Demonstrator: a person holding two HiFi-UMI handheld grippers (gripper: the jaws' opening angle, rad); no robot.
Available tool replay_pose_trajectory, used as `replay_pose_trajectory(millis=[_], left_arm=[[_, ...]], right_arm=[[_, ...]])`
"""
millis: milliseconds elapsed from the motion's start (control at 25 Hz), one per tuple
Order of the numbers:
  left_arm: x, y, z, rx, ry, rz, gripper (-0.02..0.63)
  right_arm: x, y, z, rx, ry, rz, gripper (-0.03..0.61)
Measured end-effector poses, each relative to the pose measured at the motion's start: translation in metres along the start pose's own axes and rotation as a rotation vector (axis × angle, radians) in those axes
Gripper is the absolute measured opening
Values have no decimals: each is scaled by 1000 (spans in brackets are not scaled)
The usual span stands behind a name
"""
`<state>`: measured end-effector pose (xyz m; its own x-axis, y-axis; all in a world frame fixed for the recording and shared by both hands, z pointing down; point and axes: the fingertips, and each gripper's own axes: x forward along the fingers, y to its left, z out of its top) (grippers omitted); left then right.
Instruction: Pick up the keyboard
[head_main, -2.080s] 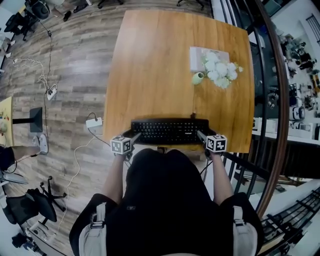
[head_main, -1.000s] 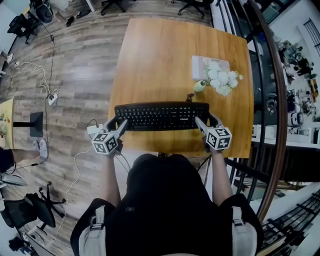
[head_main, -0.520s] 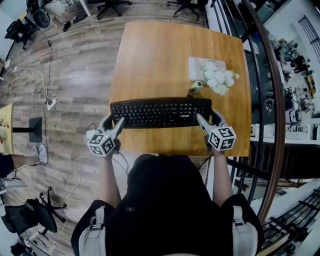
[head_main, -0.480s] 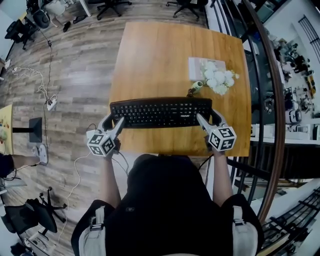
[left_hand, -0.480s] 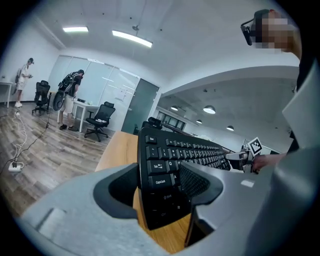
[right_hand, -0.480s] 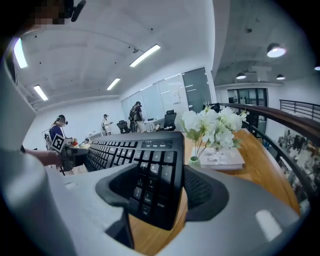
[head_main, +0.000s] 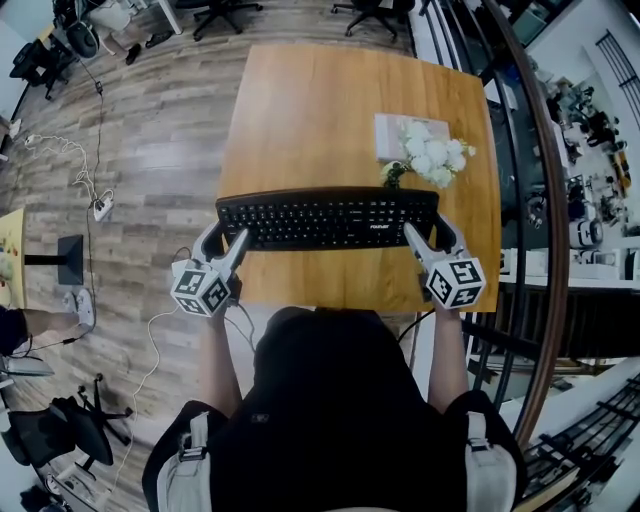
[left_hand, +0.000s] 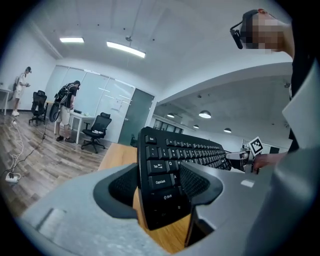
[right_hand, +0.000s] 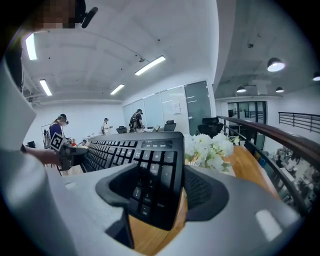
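Note:
A black keyboard (head_main: 328, 218) hangs level above the wooden table (head_main: 330, 110), held at both short ends. My left gripper (head_main: 222, 240) is shut on its left end, and my right gripper (head_main: 430, 236) is shut on its right end. In the left gripper view the keyboard (left_hand: 162, 172) stands on edge between the two dark pads, with my left gripper (left_hand: 159, 184) clamped around the Tab and Caps Lock keys. In the right gripper view my right gripper (right_hand: 157, 189) pinches the keyboard (right_hand: 152, 165) at the number pad.
White flowers (head_main: 432, 156) in a small green vase stand by a white box (head_main: 392, 135) at the table's back right. A curved railing (head_main: 548, 200) runs along the right. Cables and a power strip (head_main: 100, 208) lie on the wooden floor at left. Office chairs stand beyond the table.
The keyboard has risen off the table's near edge with both grippers shut on its ends. It now looks larger and sits further up the view, and the grippers stand wider apart.

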<state>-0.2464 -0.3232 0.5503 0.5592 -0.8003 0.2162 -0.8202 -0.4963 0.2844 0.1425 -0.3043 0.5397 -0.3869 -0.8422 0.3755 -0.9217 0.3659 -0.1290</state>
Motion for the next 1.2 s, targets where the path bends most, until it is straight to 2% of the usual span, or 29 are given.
replay_pose_trajectory(millis=[320,560,720,920,1200], left_arm=[[-9,-2,26,56,-33,9,265],[-8,-25,23,53,-34,32,265],[-22,-27,27,39,-33,53,265],[-17,-88,32,57,-37,70,265],[-23,-110,25,57,-32,94,265]], right_arm=[[-2,7,6,18,-33,15,287],[-11,-10,4,20,-27,29,287],[-12,-3,10,17,-21,47,287],[-54,-42,10,28,-37,67,287],[-67,-53,4,32,-36,87,287]])
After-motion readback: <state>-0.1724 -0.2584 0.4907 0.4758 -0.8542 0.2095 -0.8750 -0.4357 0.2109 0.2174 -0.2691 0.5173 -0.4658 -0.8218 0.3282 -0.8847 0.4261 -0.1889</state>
